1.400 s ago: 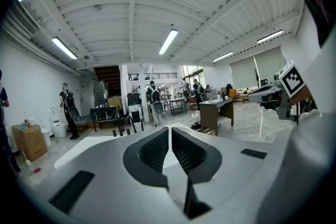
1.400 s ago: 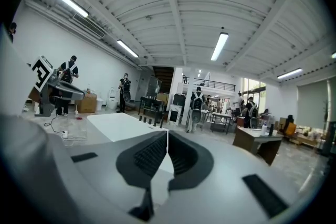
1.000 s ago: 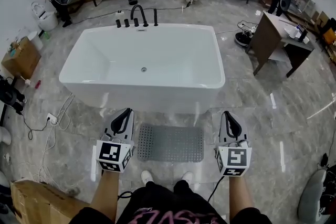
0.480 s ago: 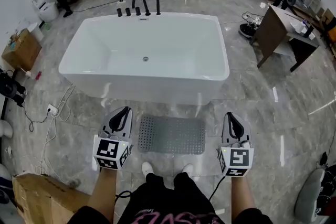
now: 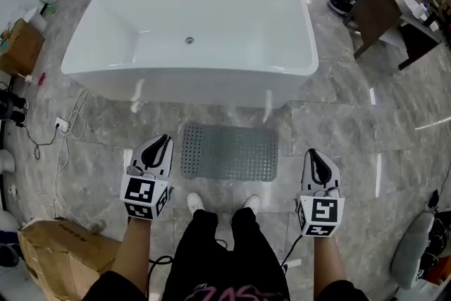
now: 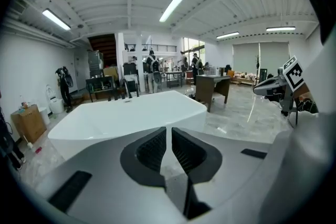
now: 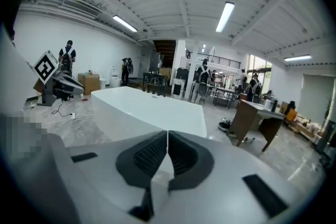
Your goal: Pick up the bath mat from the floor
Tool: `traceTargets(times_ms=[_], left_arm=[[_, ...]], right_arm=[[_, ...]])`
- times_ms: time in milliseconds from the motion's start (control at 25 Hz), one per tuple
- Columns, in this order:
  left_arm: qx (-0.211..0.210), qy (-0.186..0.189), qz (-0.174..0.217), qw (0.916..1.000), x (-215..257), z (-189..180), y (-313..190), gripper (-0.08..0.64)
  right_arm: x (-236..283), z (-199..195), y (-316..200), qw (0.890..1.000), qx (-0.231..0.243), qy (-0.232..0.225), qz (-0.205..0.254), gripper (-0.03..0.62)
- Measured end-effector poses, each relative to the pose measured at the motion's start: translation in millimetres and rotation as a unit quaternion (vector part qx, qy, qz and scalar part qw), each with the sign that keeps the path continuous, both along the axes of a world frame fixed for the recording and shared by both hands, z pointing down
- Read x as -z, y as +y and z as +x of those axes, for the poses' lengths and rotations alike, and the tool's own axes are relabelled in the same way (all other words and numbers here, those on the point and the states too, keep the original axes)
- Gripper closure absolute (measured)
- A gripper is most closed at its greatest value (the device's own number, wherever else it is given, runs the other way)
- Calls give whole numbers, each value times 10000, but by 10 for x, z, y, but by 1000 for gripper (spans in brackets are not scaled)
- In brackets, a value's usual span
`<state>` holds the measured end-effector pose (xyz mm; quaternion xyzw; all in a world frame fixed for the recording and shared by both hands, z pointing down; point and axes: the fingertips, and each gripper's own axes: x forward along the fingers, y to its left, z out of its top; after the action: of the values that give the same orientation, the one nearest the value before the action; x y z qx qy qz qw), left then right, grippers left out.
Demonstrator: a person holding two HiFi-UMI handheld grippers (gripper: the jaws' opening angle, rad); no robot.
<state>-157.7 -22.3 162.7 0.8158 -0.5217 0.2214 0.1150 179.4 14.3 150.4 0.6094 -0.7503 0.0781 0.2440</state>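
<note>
Head view tipped further down: bathtub (image 5: 190, 32) shifted to top of frame, far room cropped out. Bath mat (image 5: 229, 151) sits higher in frame. Cardboard box (image 5: 63, 257) shows more fully at lower left

The bath mat (image 5: 229, 151) is a grey rectangle covered with rows of small dots. It lies flat and unfolded on the marble floor (image 5: 366, 144), a little below the centre of the head view, with its long sides running left to right.
</note>
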Motion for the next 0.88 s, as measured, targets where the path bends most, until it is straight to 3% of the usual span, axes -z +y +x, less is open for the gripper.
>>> traceTargets(times_ms=[880], left_arm=[[186, -299, -1323, 9906, -3545, -400, -64, 537]], right_arm=[[-3548, 113, 121, 9890, -161, 187, -1457, 569]])
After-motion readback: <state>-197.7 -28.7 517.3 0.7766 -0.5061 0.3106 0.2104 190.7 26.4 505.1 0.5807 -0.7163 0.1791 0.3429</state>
